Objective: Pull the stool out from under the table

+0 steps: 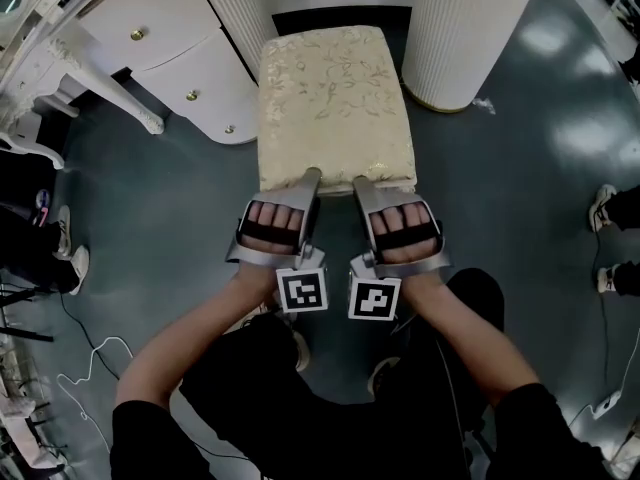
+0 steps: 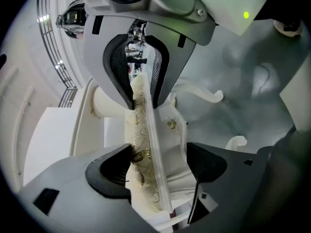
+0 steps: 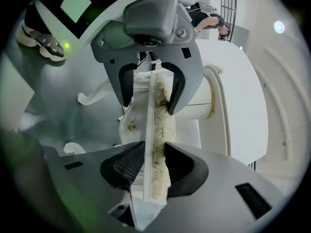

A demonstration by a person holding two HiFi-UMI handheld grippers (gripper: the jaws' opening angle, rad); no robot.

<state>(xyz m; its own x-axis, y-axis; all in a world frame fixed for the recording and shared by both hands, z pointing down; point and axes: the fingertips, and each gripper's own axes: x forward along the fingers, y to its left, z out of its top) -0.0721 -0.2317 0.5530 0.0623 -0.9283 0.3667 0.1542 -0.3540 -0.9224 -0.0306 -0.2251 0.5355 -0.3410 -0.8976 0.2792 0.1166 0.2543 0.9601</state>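
Grey-green floor (image 1: 520, 138) spreads in front of the white table (image 1: 160, 28). The stool (image 1: 335, 108) stands with its far end at the dark gap under the table, between the two fluted legs (image 1: 470, 28), and most of its seat is on my side of the table. I have both tongs side by side on the seat edge farthest from the table, since that edge is the part I can reach and pull on. The right tongs (image 1: 365, 183) are clamped narrow on the thin cushion rim. The left tongs (image 1: 308, 180) stand much wider, yet the seat fills them: one pad is on the cushion, the other against the white frame beneath. Two grips near the middle should, I reckon, keep the stool from slewing as it slides away from the table.
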